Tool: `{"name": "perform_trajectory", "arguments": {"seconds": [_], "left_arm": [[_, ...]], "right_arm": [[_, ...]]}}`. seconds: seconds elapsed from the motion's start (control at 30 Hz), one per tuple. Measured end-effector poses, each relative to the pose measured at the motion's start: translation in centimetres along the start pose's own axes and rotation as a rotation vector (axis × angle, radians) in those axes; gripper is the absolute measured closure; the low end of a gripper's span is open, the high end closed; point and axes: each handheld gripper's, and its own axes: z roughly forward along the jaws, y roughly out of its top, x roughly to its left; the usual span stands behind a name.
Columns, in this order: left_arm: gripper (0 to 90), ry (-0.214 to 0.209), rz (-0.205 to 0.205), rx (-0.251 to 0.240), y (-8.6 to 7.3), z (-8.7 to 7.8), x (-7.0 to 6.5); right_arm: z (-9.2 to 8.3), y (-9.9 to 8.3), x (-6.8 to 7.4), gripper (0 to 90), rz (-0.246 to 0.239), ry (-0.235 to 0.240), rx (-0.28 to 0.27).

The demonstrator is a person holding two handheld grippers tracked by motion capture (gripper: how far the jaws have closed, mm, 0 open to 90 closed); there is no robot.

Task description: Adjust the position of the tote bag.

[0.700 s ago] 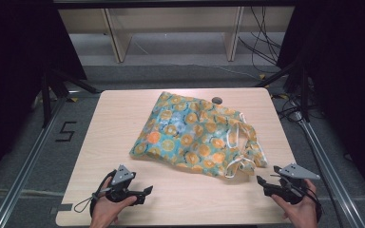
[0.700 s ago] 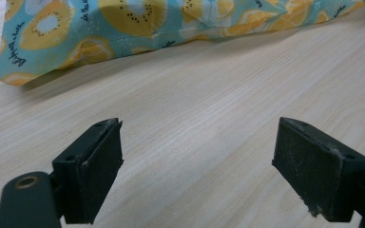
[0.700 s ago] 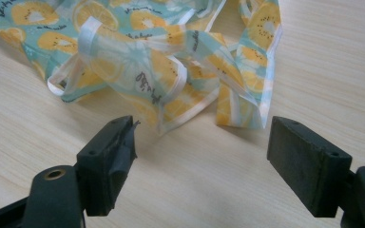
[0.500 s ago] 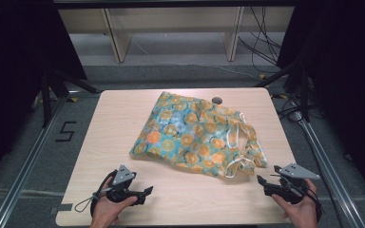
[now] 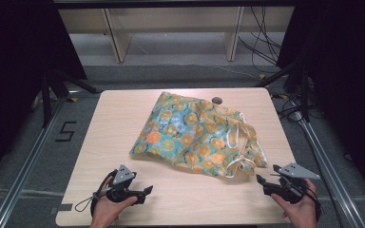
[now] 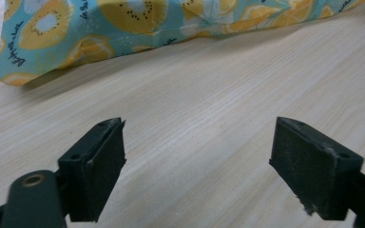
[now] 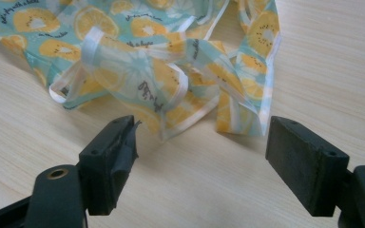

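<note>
A turquoise bag printed with orange fruit slices (image 5: pixel 195 135) lies flat in the middle of the wooden table (image 5: pixel 114 128). Its white-edged handles (image 5: pixel 241 147) curl at the right end, toward me. My left gripper (image 5: pixel 147 190) rests near the front left edge, open and empty, pointing right at the bag's lower left corner (image 6: pixel 14 76). My right gripper (image 5: pixel 259 179) sits at the front right, open, a short way from the tangled handles (image 7: pixel 171 80). In the left gripper view bare wood lies between the pads (image 6: pixel 100 166).
A small dark round object (image 5: pixel 216 100) sits near the table's far edge beside the bag. Metal rails (image 5: pixel 33 156) run along both sides of the table, with cables (image 5: pixel 266 42) on the floor at the back right and a shelf frame (image 5: pixel 119 42) behind.
</note>
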Motion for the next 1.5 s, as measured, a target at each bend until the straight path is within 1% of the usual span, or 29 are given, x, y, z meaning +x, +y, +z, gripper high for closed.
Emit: {"name": "perform_trajectory", "arguments": {"seconds": [0.13,0.17,0.27,0.3,0.33,0.37,0.4,0.47,0.53,0.57,0.6,0.63,0.7,0.73,0.77,0.8,0.87,0.93,1.03,1.07,1.13,1.17,1.27,1.3,1.33,1.4,1.43,1.47,1.5], "left_arm": [[18.4,0.002,-0.002,-0.005,0.0,0.0,0.1],[18.2,0.005,-0.02,-0.015,0.0,0.1,0.0],[18.0,0.006,-0.006,-0.024,0.1,0.1,0.2],[18.4,0.016,-0.001,-0.007,0.3,0.0,0.3],[19.8,0.006,-0.03,-0.034,0.3,0.1,0.1],[22.0,0.012,-0.011,-0.021,0.4,0.1,0.3],[26.0,0.012,0.008,-0.024,0.5,0.1,0.4],[28.8,0.015,0.013,-0.028,0.7,0.4,0.5],[37.3,0.017,0.033,-0.022,1.0,0.6,0.7],[41.9,0.015,0.037,-0.031,1.1,0.7,0.7],[46.3,0.019,0.054,-0.027,1.3,0.8,0.9],[50.2,0.013,0.023,-0.043,1.4,1.1,1.0],[59.2,0.017,0.031,-0.043,1.7,1.6,1.4],[63.4,0.017,0.014,-0.063,1.9,2.0,1.4],[68.0,0.021,0.024,-0.071,2.1,2.2,1.6],[71.5,0.03,0.06,-0.043,2.4,2.3,1.9],[76.8,0.029,0.062,-0.043,2.8,3.0,2.0],[78.8,0.027,0.065,-0.046,3.1,3.6,2.0],[76.6,0.025,0.056,-0.038,3.4,4.3,1.9],[75.1,0.019,0.046,-0.032,3.4,4.4,1.8],[72.9,0.018,0.071,-0.024,3.5,4.5,1.9],[71.3,0.016,0.055,-0.029,3.5,4.6,1.8],[68.3,0.021,0.023,-0.039,3.5,4.7,1.8],[67.8,0.018,0.037,-0.027,3.5,4.6,2.0],[67.6,0.027,0.031,-0.043,3.4,4.7,2.0],[68.3,0.021,0.025,-0.027,3.5,4.7,2.1],[69.2,0.017,0.034,-0.022,3.5,4.7,2.2],[71.0,0.01,0.028,-0.023,3.5,4.8,2.2],[72.0,0.01,-0.015,-0.046,3.5,5.1,2.0]], "right_arm": [[0.0,0.2,0.2,26.5,-0.001,0.008,-0.009],[0.1,0.2,0.5,26.4,0.015,0.006,-0.016],[0.0,0.7,0.7,25.9,0.002,0.058,-0.031],[0.0,0.9,0.8,25.7,-0.003,0.065,-0.038],[-0.1,1.1,1.0,25.6,-0.003,0.077,-0.035],[-0.1,1.3,1.5,25.6,0.019,0.082,-0.041],[0.0,1.6,1.4,25.6,-0.012,0.095,-0.054],[0.2,2.1,1.8,25.3,-0.031,0.109,-0.047],[0.4,2.5,2.4,25.8,-0.022,0.118,-0.039],[0.8,2.9,2.5,27.2,-0.055,0.132,-0.055],[0.9,3.1,2.6,29.9,-0.067,0.133,-0.051],[1.2,3.5,2.9,32.8,-0.08,0.143,-0.046],[1.8,4.1,3.3,39.9,-0.079,0.163,-0.037],[2.3,4.6,3.3,45.0,-0.113,0.178,-0.034],[2.7,5.0,3.4,50.2,-0.124,0.181,-0.028],[3.2,5.3,3.5,56.0,-0.135,0.184,-0.027],[4.3,6.1,3.3,64.2,-0.176,0.197,-0.023],[5.4,6.6,3.4,68.9,-0.186,0.202,-0.009],[6.6,6.9,3.6,64.7,-0.174,0.21,0.033],[6.8,7.0,3.6,60.9,-0.175,0.206,0.042],[6.9,7.1,3.7,47.5,-0.166,0.164,0.049],[7.0,7.2,3.8,42.7,-0.151,0.154,0.072],[7.6,7.1,3.4,32.1,-0.164,0.137,0.115],[7.7,6.9,3.5,30.5,-0.124,0.136,0.161],[8.1,6.8,3.2,29.6,-0.122,0.134,0.163],[8.8,6.6,2.4,28.7,-0.1,0.159,0.18],[8.9,6.5,2.3,30.7,-0.064,0.159,0.202],[9.2,6.3,2.0,36.5,-0.091,0.166,0.197],[9.6,6.0,2.1,42.5,-0.073,0.172,0.18]]}}
